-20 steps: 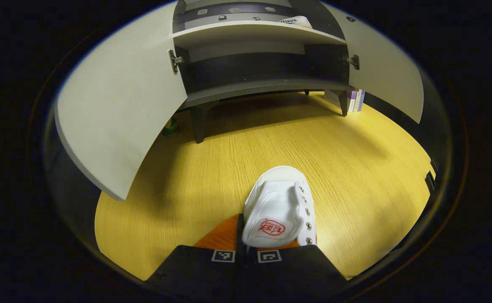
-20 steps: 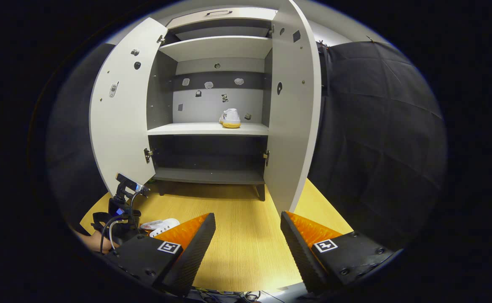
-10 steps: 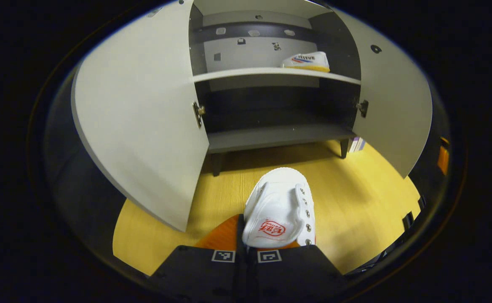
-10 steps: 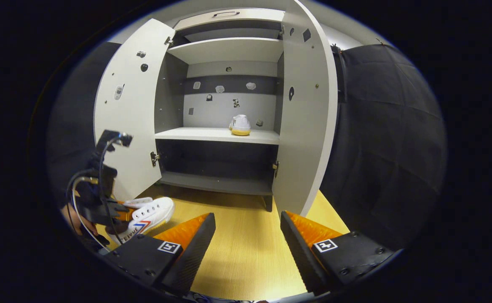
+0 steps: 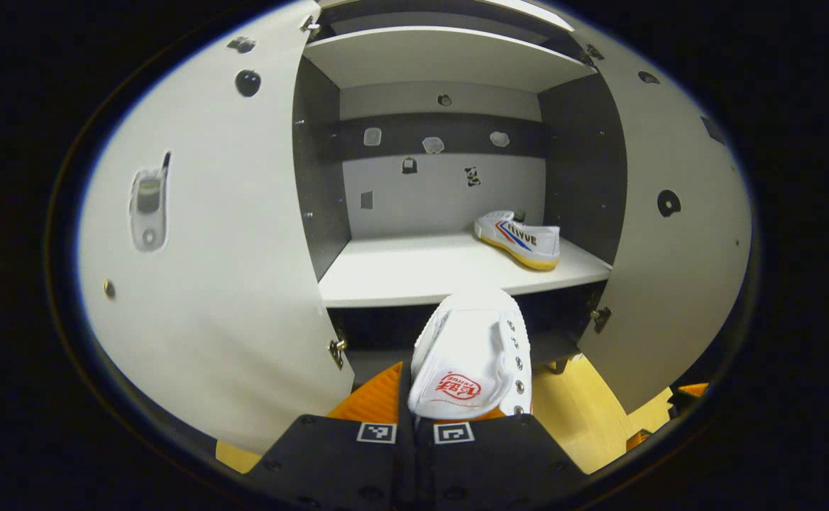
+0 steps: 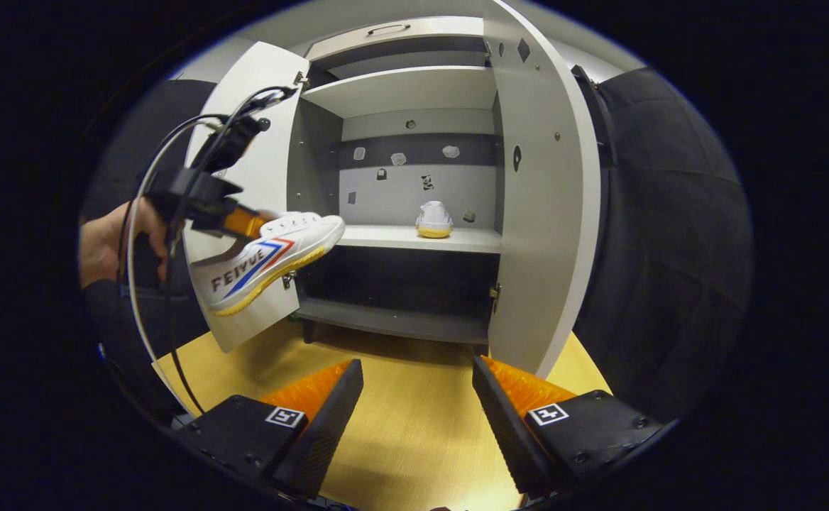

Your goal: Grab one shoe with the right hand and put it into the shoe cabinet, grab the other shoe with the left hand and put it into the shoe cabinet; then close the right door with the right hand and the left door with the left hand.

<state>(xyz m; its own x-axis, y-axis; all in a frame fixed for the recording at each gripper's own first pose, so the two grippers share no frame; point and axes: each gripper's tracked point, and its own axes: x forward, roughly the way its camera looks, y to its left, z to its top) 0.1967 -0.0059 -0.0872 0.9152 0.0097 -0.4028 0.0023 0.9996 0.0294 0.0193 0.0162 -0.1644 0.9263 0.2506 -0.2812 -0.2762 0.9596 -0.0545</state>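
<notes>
**Second shoe at cabinet mouth**

Left gripper [image 5: 414,397] clamps white shoe [image 5: 473,355] in air, just before shoe cabinet [image 5: 450,60] mid shelf [image 5: 414,273]. Other shoe [image 5: 521,238] sits on shelf, right end. Right gripper [image 6: 418,397] wide open, empty, well back from cabinet. Both doors open.

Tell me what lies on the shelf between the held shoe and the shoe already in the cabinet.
Nothing: in the left gripper view, bare shelf separates the held shoe from the stored shoe.
</notes>
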